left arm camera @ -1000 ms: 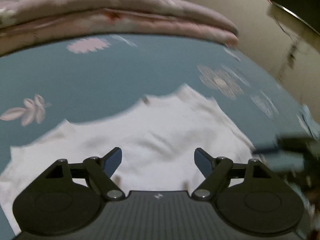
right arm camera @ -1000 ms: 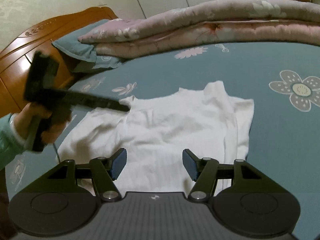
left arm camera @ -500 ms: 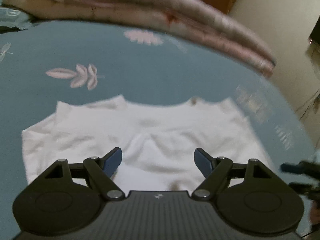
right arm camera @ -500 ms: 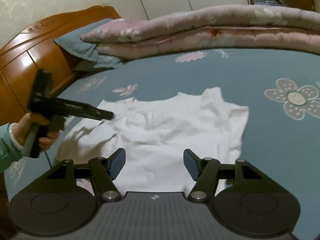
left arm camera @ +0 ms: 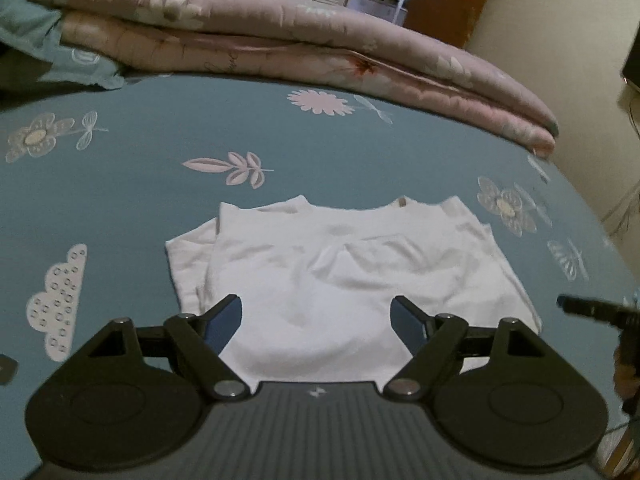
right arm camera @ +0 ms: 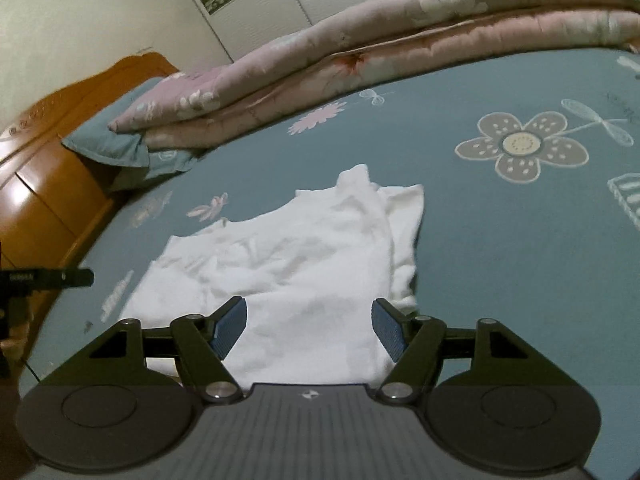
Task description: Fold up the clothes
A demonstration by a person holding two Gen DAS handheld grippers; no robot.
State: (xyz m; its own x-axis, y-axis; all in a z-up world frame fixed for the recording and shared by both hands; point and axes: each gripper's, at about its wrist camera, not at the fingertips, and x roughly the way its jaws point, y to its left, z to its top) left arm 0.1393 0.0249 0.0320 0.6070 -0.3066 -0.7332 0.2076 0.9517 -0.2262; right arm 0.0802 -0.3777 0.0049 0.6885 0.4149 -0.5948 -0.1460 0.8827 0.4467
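You hold both grippers above a white shirt [left arm camera: 352, 264] lying partly folded on the teal bedsheet [left arm camera: 168, 136] — your left gripper [left arm camera: 316, 320] and right gripper [right arm camera: 308, 326] both spread wide, gripping nothing, near its closest edge.

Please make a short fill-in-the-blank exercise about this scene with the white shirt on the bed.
1. The white shirt lies on a bed sheet whose main colour is ____.
2. The jaws of the left hand-held gripper are ____.
3. The right hand-held gripper holds ____ between its fingers.
4. Behind the shirt lies a folded pink ____ with a flower print.

Missing words: blue (teal); open; nothing; quilt
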